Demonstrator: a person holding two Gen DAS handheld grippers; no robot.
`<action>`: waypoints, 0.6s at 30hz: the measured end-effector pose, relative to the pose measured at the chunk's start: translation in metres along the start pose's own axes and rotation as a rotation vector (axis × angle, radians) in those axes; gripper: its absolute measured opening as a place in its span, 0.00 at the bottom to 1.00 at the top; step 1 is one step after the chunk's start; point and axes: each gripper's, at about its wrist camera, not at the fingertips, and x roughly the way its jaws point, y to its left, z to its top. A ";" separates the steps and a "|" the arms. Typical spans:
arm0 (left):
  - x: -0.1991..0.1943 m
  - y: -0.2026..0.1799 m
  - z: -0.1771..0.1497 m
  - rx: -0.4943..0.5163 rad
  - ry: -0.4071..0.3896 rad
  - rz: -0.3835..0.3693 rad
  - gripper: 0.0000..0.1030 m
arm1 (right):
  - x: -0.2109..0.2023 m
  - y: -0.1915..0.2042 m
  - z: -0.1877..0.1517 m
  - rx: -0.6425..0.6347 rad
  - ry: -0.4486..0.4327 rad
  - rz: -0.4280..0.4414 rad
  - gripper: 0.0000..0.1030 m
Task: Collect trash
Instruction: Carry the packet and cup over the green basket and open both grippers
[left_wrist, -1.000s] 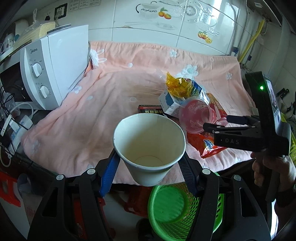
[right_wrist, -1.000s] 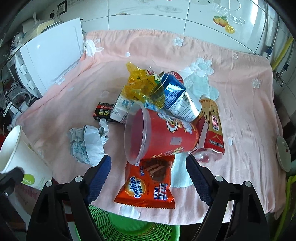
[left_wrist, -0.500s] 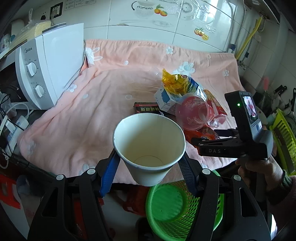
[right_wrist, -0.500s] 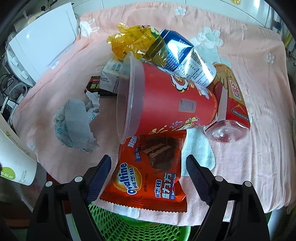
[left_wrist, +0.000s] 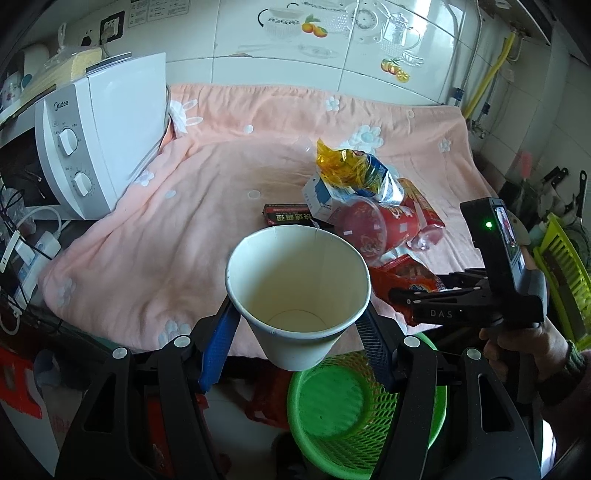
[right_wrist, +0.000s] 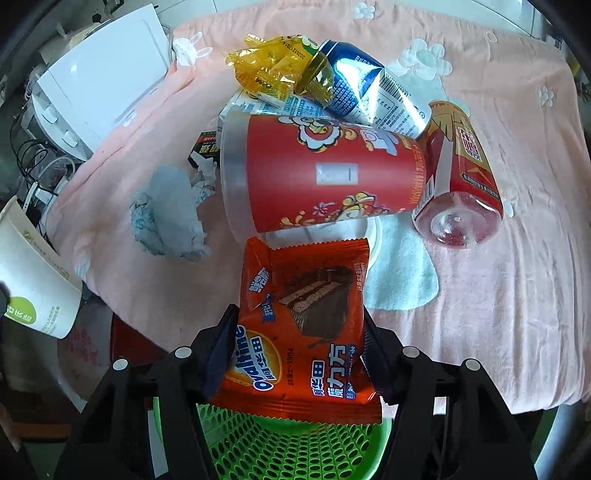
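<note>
The left gripper (left_wrist: 295, 332) has its fingers clamped on the sides of a white paper cup (left_wrist: 297, 291), which hangs tilted above and just behind the green mesh basket (left_wrist: 354, 413) that stands below the near edge of the surface. The right gripper (right_wrist: 295, 354) has just been closing, and its fingers now press on both side edges of the orange Ovaltine wrapper (right_wrist: 303, 328); the wrapper's near end overhangs the basket, while its far end lies at the rim of the red plastic tub (right_wrist: 325, 173).

As far as can be judged, little is collected so far: what shows of the basket's inside looks empty, and both held pieces are not yet dropped in. Beyond the right fingers there remain the tub on its side, a red-labelled bottle (right_wrist: 461, 177), a blue-and-silver pouch (right_wrist: 365, 92), a yellow wrapper (right_wrist: 280, 70), a crumpled tissue (right_wrist: 170, 218) to the left and a small dark box (right_wrist: 205, 147), all on the pink cloth (right_wrist: 498, 295).
</note>
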 end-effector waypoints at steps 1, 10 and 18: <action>-0.002 -0.002 -0.002 0.003 -0.001 -0.001 0.61 | -0.003 -0.001 -0.005 0.000 0.002 0.004 0.57; -0.018 -0.022 -0.025 0.028 0.010 -0.018 0.61 | -0.046 0.001 -0.058 -0.021 -0.037 0.014 0.57; -0.026 -0.042 -0.054 0.047 0.046 -0.038 0.61 | -0.071 0.011 -0.107 -0.023 -0.071 0.009 0.61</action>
